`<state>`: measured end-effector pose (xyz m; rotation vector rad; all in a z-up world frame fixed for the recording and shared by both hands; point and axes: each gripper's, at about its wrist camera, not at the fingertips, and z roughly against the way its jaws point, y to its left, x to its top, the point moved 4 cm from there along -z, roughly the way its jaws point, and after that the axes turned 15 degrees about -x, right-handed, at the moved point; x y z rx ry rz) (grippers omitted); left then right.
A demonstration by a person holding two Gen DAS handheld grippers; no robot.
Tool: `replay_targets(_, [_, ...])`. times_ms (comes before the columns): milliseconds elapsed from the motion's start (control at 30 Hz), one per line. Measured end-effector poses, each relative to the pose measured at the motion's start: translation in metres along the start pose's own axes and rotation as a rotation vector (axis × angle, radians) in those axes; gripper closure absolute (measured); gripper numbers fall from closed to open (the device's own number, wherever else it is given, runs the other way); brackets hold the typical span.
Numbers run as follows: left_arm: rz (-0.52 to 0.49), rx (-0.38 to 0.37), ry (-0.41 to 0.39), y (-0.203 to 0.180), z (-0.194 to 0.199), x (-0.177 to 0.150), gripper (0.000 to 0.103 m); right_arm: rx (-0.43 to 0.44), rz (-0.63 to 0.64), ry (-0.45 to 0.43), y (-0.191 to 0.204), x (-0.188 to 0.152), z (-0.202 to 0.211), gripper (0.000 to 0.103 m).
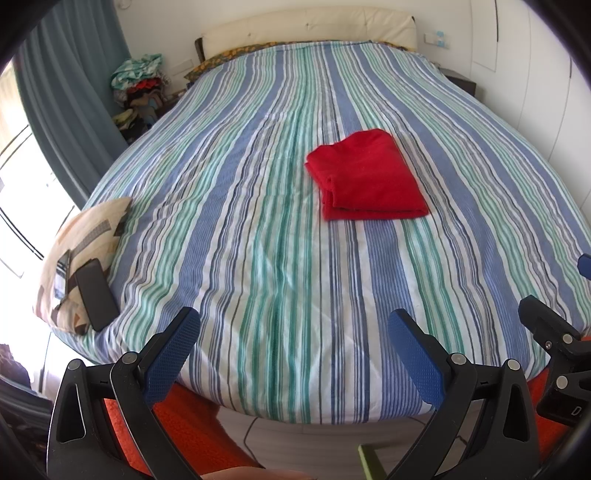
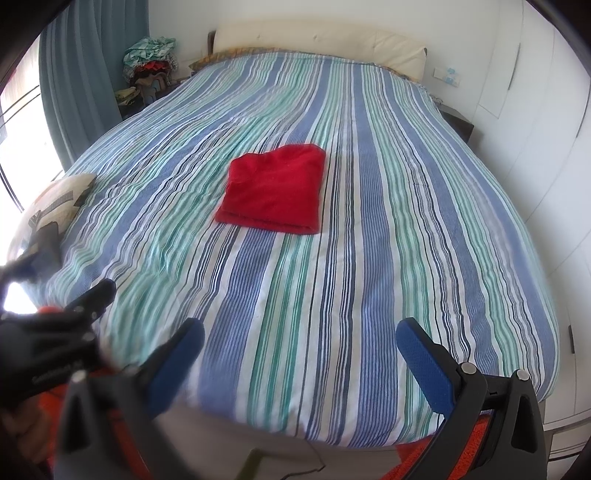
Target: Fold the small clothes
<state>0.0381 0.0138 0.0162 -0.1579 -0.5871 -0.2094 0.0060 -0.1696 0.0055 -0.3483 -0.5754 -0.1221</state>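
A red garment (image 1: 365, 177) lies folded into a neat rectangle on the striped bedspread (image 1: 258, 221), right of the bed's middle. It also shows in the right wrist view (image 2: 275, 190), near the bed's middle. My left gripper (image 1: 293, 328) is open and empty, held back over the foot edge of the bed. My right gripper (image 2: 300, 338) is open and empty, also over the foot edge. Part of the right gripper shows at the right edge of the left wrist view (image 1: 554, 332). Both grippers are well apart from the garment.
A patterned cushion (image 1: 83, 243) with a dark phone (image 1: 96, 293) on it lies at the bed's left edge. A pile of clothes (image 1: 138, 86) stands by the blue curtain (image 1: 70, 110). A cream headboard (image 1: 310, 29) is at the far end; a white wardrobe (image 2: 546, 129) lines the right.
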Motion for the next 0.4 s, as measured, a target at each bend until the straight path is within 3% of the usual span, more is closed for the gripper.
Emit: replay_targets(400, [0.006,-0.026,-0.021,-0.0020,0.0031,0.0012,0.001,0.002,-0.001,0.001,-0.0002,-0.0004,-0.0010,0.001])
